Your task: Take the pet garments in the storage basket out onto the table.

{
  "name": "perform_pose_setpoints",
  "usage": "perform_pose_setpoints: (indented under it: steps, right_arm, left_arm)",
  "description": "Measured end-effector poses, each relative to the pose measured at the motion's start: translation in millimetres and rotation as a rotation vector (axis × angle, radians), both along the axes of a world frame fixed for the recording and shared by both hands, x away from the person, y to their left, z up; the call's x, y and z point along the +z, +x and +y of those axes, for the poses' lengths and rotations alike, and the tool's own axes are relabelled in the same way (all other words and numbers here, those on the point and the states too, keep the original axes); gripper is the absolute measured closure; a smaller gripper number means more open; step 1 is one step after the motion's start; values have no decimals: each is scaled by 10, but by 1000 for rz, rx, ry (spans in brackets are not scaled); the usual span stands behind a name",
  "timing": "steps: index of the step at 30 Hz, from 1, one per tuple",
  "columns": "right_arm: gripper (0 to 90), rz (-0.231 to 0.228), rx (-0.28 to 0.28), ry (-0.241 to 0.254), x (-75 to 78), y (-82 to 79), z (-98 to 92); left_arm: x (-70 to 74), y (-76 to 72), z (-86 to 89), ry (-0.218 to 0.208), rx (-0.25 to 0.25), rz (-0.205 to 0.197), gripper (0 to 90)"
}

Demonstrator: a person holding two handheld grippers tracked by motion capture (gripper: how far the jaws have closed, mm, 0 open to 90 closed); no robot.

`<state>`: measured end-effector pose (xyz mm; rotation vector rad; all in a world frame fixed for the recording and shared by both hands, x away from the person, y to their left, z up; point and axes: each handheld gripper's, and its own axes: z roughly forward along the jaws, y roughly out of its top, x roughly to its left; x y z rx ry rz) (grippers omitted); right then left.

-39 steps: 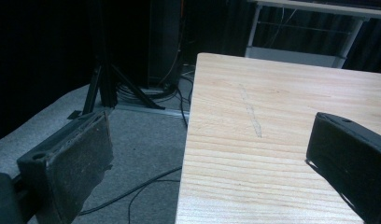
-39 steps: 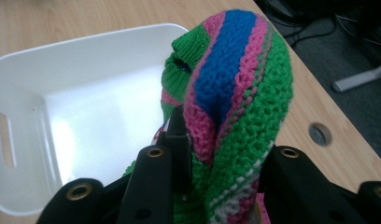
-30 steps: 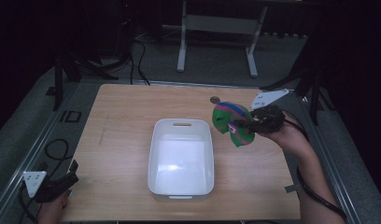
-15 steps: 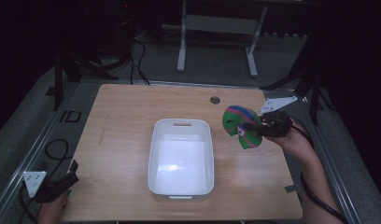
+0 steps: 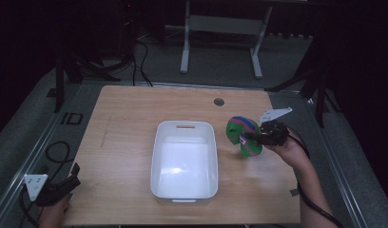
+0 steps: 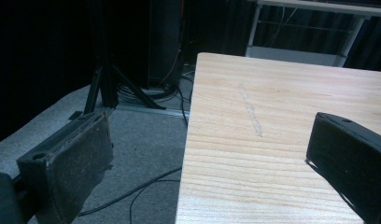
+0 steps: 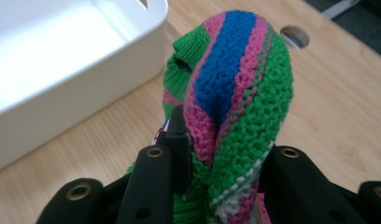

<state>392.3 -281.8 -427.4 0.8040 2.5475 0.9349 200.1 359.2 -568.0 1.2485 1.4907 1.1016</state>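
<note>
A knitted piece striped green, pink and blue (image 5: 244, 135) hangs in my right gripper (image 5: 258, 138), just right of the white bin (image 5: 185, 159) and above the table. In the right gripper view the two black jaws pinch the knit (image 7: 235, 93) from both sides, and the bin's white wall (image 7: 62, 98) lies to the upper left. My left gripper (image 5: 63, 185) rests at the table's near left corner, open. In the left gripper view its jaws stand far apart, with the table's left edge (image 6: 191, 140) between them and nothing held.
The wooden table (image 5: 125, 123) has a round cable hole (image 5: 219, 101) at the back right. Beyond the left edge are grey floor and black cables (image 6: 132, 191). A stand's white legs (image 5: 220, 42) rise behind the table.
My right gripper has carried the knitted piece toward the near side and slightly lower, staying right of the bin. The left gripper has not moved.
</note>
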Motion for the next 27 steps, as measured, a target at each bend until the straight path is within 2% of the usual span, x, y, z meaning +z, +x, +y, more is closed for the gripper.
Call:
perform_pose_setpoints:
  steps: [10,14,18,22,27]
  right_arm:
    - [703,34,-49,2,-458,70,-26]
    - [701,20,-71,-27,-678,55,22]
    - [700,58,-70,-26,-860,51,62]
    - [698,77,-73,7,-968,41,83]
    - [694,82,-84,20,-1019,36,97]
  left_arm:
    - [0,1,-2,-1,1,0,9]
    - [0,-1,2,-2,3,1,10]
    - [0,0,4,-4,2,1,9]
    - [0,-1,2,-2,2,1,10]
    - [0,-1,0,-2,2,0,9]
